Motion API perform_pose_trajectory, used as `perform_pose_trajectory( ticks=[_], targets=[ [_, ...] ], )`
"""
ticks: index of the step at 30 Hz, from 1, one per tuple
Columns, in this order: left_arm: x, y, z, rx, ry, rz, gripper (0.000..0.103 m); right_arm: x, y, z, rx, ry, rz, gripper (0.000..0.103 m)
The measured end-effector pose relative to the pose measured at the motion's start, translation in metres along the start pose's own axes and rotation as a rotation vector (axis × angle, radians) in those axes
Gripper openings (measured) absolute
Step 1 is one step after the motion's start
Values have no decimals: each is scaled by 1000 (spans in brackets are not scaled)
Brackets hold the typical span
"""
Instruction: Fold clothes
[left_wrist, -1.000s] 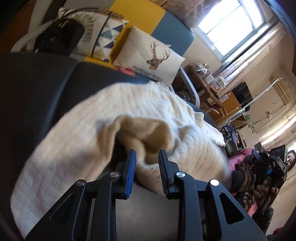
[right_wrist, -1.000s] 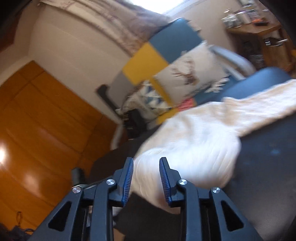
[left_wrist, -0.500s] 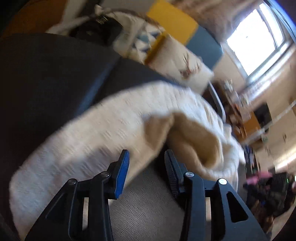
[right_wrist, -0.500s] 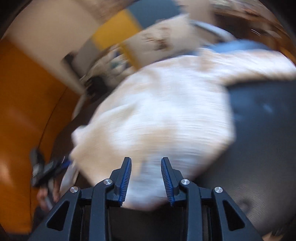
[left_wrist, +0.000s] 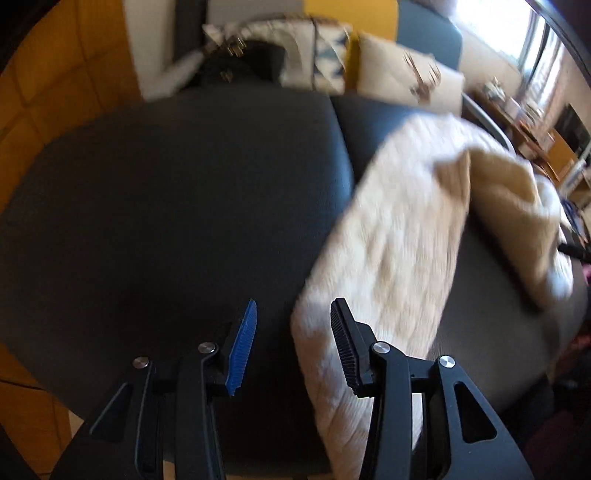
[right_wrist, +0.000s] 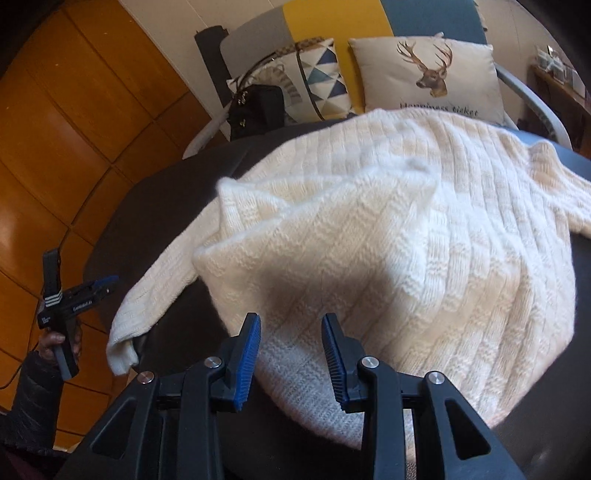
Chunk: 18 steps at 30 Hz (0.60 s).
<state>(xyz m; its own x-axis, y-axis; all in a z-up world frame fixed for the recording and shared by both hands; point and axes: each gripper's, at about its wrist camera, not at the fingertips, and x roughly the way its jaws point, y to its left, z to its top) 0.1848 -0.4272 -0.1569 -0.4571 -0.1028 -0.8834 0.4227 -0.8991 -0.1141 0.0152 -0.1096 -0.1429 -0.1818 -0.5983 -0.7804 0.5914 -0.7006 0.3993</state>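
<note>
A cream knitted sweater (right_wrist: 388, 229) is spread in a loose heap on a dark cushioned seat (left_wrist: 166, 206). The right tongs (right_wrist: 291, 356) are held above its near hem, jaws parted and gripping nothing. The left tongs (left_wrist: 293, 345) are angled down at the sleeve end (left_wrist: 373, 280), which lies between and past the opening jaws without being pinched. A deer cushion (right_wrist: 428, 77) is seen behind the sweater.

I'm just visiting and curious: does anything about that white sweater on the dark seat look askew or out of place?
Yes. The cream knit sweater lies rumpled on the dark cushion, one corner folded over into a peak. One sleeve trails off the cushion's edge and hangs down. Nothing looks spilled or damaged.
</note>
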Motion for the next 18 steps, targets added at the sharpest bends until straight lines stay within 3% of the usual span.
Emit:
perform_pose_trajectory(
  ticks=[2,8,9,10,11,18],
  targets=[
    [11,2,-4,-27,33,-57,45,3,-1,-3,12,14,-6,34],
    [16,6,-1,-123,-22,-116,50,6,5,-8,1,24,-47,34],
    [16,3,-2,-113,-30,-99,48,6,6,-8,-4,20,-52,34],
    [15,-2,-2,-90,-41,-71,26,6,7,-8,-9,16,-57,34],
    [14,-7,-2,-74,-51,-53,15,5,8,-8,-15,9,-65,34],
    [-10,-8,5,-182,-183,-64,11,-7,9,-7,-112,-76,-156,34]
  ],
)
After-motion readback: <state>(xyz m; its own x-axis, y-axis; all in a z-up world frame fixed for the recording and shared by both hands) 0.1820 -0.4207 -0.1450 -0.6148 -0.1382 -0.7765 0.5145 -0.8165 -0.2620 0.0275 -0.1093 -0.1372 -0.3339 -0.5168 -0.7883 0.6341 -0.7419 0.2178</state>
